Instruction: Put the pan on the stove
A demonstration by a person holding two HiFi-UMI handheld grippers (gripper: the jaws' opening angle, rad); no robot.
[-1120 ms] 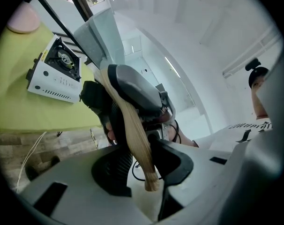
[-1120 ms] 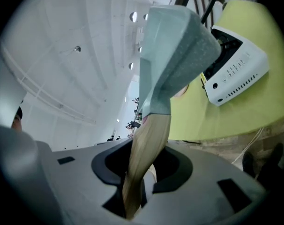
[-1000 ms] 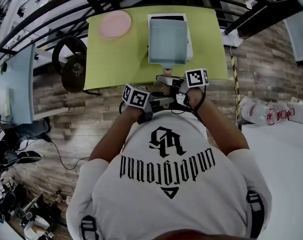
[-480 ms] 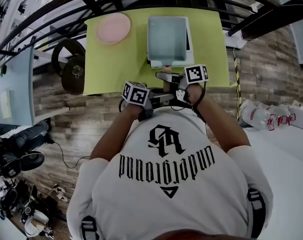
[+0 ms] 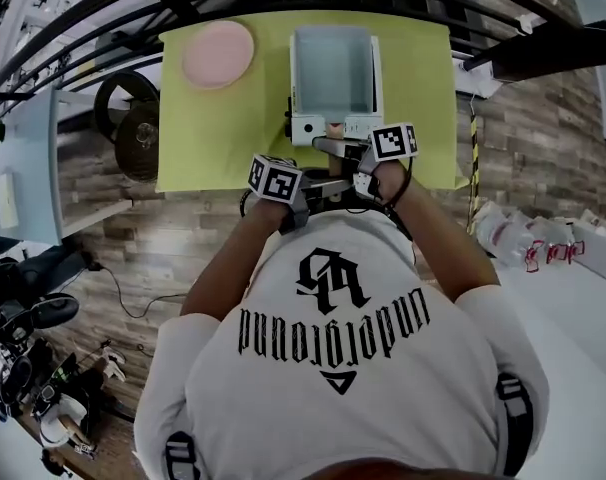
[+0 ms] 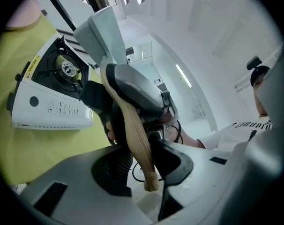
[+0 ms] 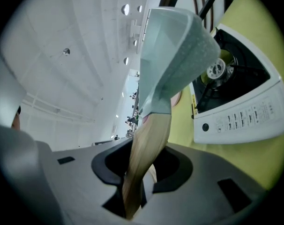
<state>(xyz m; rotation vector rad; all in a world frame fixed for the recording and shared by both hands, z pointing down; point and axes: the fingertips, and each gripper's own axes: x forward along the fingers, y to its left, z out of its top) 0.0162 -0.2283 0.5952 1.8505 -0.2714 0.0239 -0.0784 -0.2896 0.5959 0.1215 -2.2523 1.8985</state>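
A pale teal square pan (image 5: 333, 68) hangs tilted in the air over a white portable gas stove (image 5: 328, 128) on the yellow-green table (image 5: 223, 138). Both grippers hold its wooden handle (image 6: 132, 130). My left gripper (image 5: 318, 190) is shut on the handle's end, and in the left gripper view (image 6: 146, 165) the wood passes between its jaws. My right gripper (image 5: 338, 153) is shut on the handle closer to the pan (image 7: 172, 60), with the handle (image 7: 144, 158) running up out of its jaws (image 7: 139, 172). The stove's burner (image 6: 67, 69) lies uncovered beside the pan, as it does in the right gripper view (image 7: 217, 69).
A pink plate (image 5: 218, 54) lies at the table's far left corner. Dark round weights (image 5: 133, 128) sit on the floor left of the table. A black railing (image 5: 103, 18) runs behind the table. The person's torso fills the near side of the head view.
The pan has moved forward over the stove, whose front panel now shows beneath it. Both grippers have followed toward the table's near edge, still on the handle.
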